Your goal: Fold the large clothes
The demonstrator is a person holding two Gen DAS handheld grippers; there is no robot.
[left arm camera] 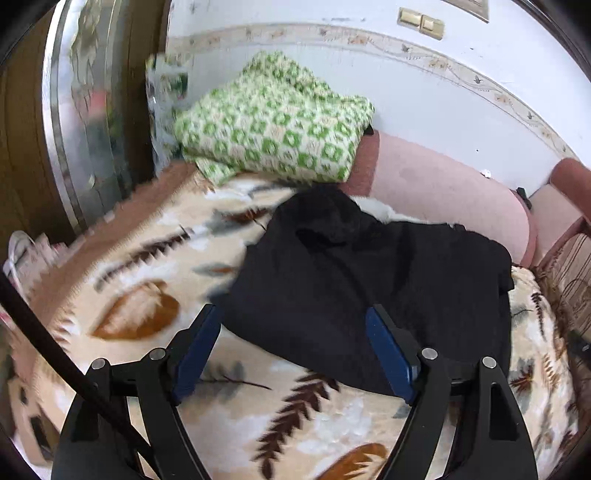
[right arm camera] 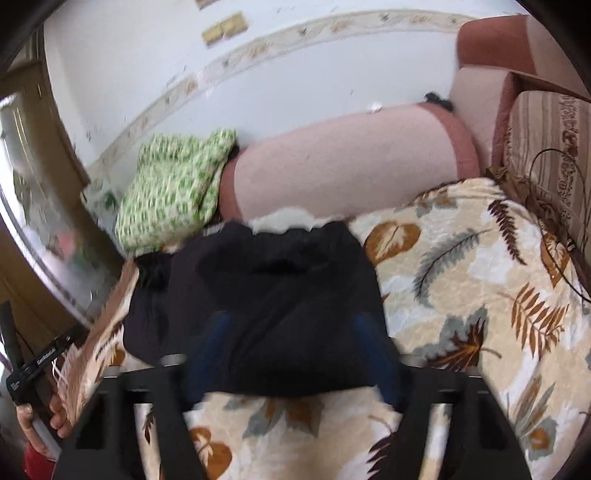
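R gripper (right arm camera: pixel 291 328) fingers blurred; black garment (right arm camera: pixel 258 295) edges smeared.

Ahead: white wall (left arm camera: pixel 388 96) w/ patterned border strip (left arm camera: pixel 458 74), brass switch plates (left arm camera: pixel 421 22) up top. Pink bolster (right arm camera: pixel 343 158) along wall; wood-framed mirror (left arm camera: pixel 70 122) far left.

You have the folded garment (left arm camera: pixel 369 280) lying on the blanket (left arm camera: pixel 147 266); behind it runs the bolster (left arm camera: pixel 443 192) along the wall (left arm camera: pixel 424 96); the folded cloth (left arm camera: pixel 273 122) sits left of the bolster.

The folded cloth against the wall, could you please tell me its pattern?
The folded cloth has a green-and-cream geometric check, clearest in the left wrist view.
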